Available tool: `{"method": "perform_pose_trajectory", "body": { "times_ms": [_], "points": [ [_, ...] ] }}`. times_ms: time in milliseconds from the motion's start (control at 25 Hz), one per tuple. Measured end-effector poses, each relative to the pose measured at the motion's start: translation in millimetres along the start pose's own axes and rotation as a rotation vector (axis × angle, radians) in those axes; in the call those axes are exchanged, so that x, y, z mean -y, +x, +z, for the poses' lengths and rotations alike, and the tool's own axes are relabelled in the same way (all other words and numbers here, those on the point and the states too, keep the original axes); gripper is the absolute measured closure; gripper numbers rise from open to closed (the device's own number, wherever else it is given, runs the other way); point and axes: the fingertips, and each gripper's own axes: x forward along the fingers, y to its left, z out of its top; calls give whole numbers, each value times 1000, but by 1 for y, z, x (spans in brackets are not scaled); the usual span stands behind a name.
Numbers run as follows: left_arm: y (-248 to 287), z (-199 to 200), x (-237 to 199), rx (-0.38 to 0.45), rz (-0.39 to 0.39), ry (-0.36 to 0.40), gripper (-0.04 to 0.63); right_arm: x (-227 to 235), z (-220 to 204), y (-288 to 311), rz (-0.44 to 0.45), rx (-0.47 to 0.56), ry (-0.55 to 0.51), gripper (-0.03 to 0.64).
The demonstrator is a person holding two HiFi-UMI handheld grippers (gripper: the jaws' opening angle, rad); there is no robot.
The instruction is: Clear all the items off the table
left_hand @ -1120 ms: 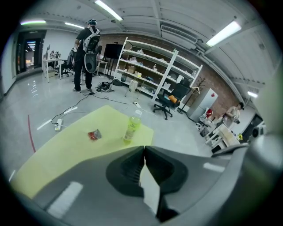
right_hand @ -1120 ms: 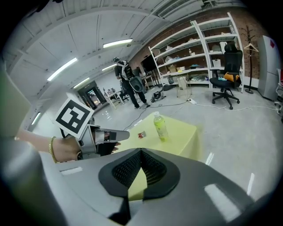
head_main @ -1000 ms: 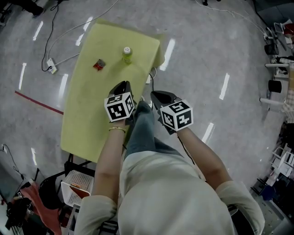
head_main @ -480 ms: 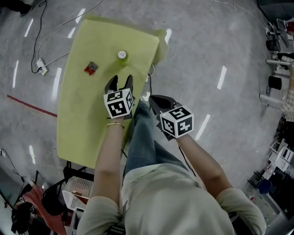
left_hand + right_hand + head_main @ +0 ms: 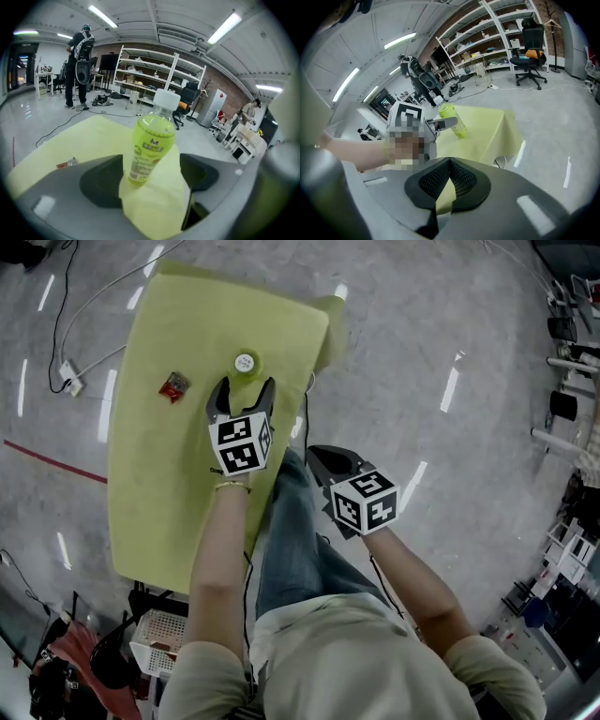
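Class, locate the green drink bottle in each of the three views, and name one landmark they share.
Head view: bottle upper centre, seen from above.
Left gripper view: bottle centre, upright.
Right gripper view: bottle above centre, small.
Shared landmark: yellow tablecloth under it.

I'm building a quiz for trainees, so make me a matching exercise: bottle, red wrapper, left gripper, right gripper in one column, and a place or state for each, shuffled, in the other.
1. bottle
2. red wrapper
3. left gripper
4. right gripper

A. shut, off the table's side
B. lying flat on the table
C. open around a thing
D. standing upright, white cap

Pairs: 1-D, 2-B, 3-C, 4-A.
The left gripper's jaws have just been opening; the bottle stands between them, not gripped.
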Motion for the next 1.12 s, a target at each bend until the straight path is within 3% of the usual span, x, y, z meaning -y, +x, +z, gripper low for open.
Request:
{"method": "perform_pose_trajectory", "body": {
  "times_ms": [280,680,880,1120],
  "points": [
    [35,0,-2,6,-17,66,184,12,-15,15,-9,-41,39,618],
    [58,-2,-7,5,-4,74,186,29,-37,23,-28,-80,79,618],
    [60,0,-12,6,39,63,250,33,-39,20,-28,-82,84,618],
    [56,-3,-15,-23,69,90,278,31,-37,17,-28,-71,80,618]
  ]
}}
